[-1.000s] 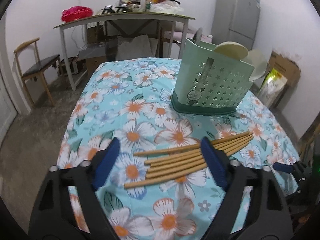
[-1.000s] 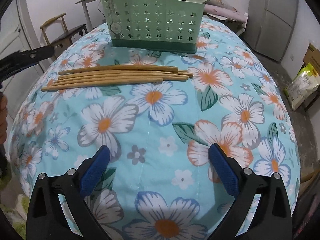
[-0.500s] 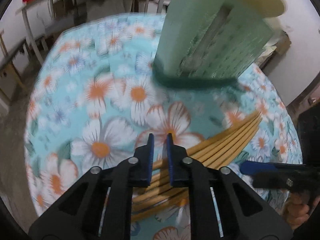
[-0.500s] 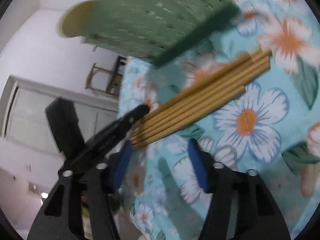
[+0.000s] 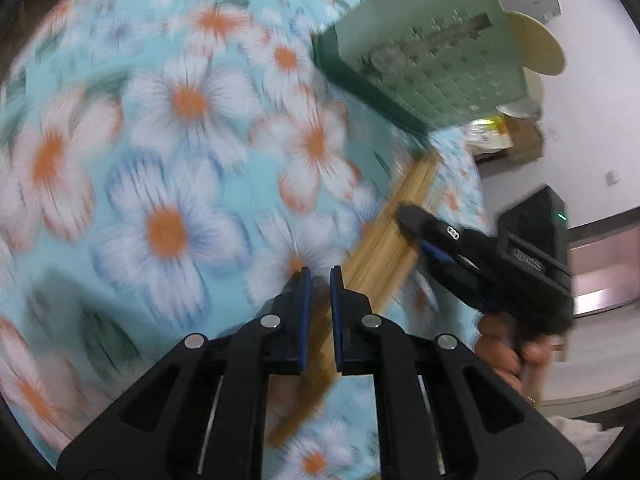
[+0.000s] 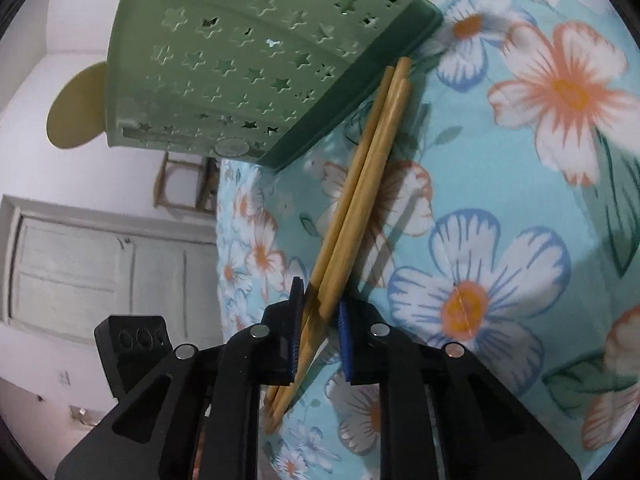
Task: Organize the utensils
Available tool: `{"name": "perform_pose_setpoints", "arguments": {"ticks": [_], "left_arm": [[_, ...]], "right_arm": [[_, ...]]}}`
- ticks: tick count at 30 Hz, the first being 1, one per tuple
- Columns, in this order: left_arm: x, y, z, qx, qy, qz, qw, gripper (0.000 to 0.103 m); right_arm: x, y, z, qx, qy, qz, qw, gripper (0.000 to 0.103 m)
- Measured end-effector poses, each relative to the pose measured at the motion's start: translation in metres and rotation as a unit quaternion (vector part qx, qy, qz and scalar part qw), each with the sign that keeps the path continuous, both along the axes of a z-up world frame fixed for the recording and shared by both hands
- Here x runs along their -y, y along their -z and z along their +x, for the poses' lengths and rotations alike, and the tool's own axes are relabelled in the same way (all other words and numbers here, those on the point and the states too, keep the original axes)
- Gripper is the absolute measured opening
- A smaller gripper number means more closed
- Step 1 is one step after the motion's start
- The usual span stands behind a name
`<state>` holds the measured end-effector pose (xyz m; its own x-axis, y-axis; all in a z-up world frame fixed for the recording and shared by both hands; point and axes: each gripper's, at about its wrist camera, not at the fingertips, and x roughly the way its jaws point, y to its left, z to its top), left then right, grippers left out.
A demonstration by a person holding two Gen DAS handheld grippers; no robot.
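Note:
Several bamboo chopsticks (image 6: 356, 184) lie in a bundle on the floral tablecloth, their far ends touching the dark base of the green star-cut utensil holder (image 6: 248, 60). My right gripper (image 6: 318, 316) is closed around the near part of the bundle. In the blurred left wrist view the chopsticks (image 5: 384, 248) run diagonally; my left gripper (image 5: 318, 276) has its jaws nearly together over their near end, and whether they grip a stick is unclear. The right gripper (image 5: 416, 220) reaches onto the bundle there. The holder (image 5: 424, 52) stands beyond.
A round cream utensil head (image 5: 536, 48) sticks out of the holder. The floral tablecloth (image 6: 520, 200) covers the table, whose edge drops off left of the chopsticks. A wooden chair (image 6: 180, 184) and a white door (image 6: 80, 272) lie beyond.
Both grippers came down to the chopsticks and narrowed: the left closed first, the right has now closed on the bundle. The chopsticks now touch the holder's base.

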<state>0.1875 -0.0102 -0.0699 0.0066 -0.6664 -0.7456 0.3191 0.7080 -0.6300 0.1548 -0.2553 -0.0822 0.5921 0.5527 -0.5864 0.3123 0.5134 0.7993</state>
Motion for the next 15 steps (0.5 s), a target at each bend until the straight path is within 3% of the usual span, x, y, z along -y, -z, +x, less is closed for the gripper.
{"name": "perform_pose_setpoints", "arguments": {"ticks": [5,9,15], "left_arm": [[0.002,0.01,-0.034,-0.042,0.003,-0.031,0.9986,0.006],[0.026,0.015,-0.065,-0.088,0.037,-0.086,0.9917,0.005],[0.064,0.028,-0.1,-0.095,0.075,-0.085,0.989,0.007]], "right_arm": [[-0.002,-0.005,0.008,-0.019,-0.063,-0.02,0.998,0.015],[-0.003,-0.014,0.018,-0.031,-0.124,-0.054,0.99,0.014],[-0.001,-0.027,0.011,-0.033,-0.152,-0.127,0.98,0.017]]}}
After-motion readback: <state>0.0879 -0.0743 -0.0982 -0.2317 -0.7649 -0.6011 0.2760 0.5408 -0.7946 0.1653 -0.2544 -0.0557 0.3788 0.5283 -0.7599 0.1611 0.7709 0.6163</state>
